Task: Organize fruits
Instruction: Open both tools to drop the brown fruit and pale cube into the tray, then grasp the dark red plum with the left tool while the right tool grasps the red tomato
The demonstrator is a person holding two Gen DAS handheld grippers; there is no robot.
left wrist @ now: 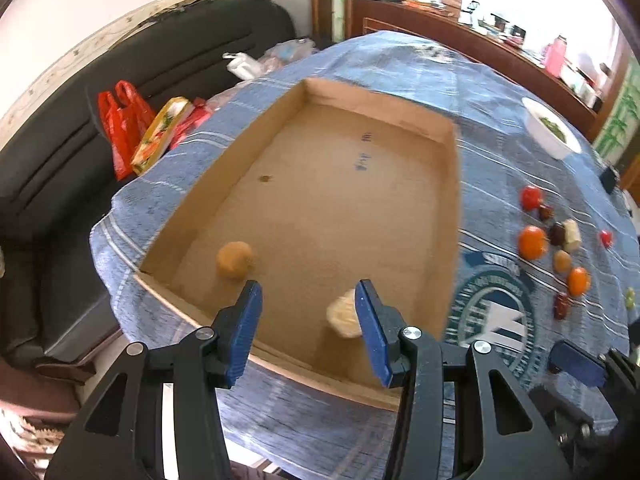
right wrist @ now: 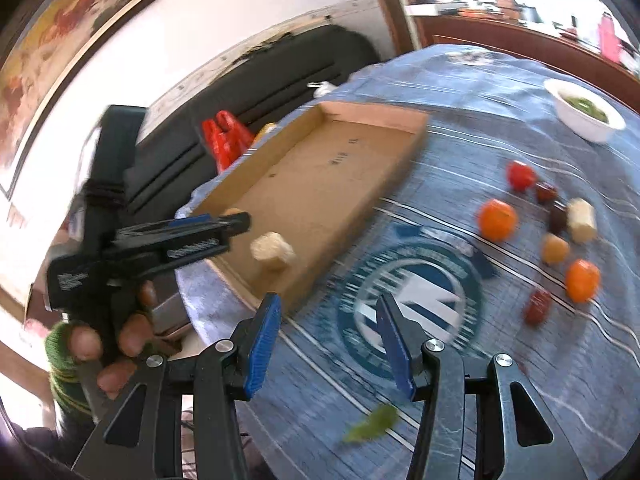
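A shallow cardboard tray (left wrist: 450, 184) (right wrist: 404, 152) lies on the blue cloth. In it are a round brown fruit (left wrist: 235, 260) and a pale corn-like chunk (left wrist: 345, 317) (right wrist: 272, 254). My left gripper (left wrist: 309, 300) hangs open over the tray's near end, and the pale chunk sits just beside its right finger without being pinched. Over the cloth's round emblem my right gripper (right wrist: 328, 308) is open with nothing between its fingers. Loose on the cloth to the right are a tomato (right wrist: 520, 175), two oranges (right wrist: 497, 219) (right wrist: 583, 280), another pale chunk (right wrist: 582, 220) and several small dark fruits.
A white bowl (left wrist: 550, 128) (right wrist: 588, 116) with greens stands at the far right of the table. A green leaf (right wrist: 372, 428) lies near the front edge. A dark sofa (left wrist: 60, 168) with red bags (left wrist: 122, 128) runs along the left. A hand (right wrist: 120, 336) holds the left gripper.
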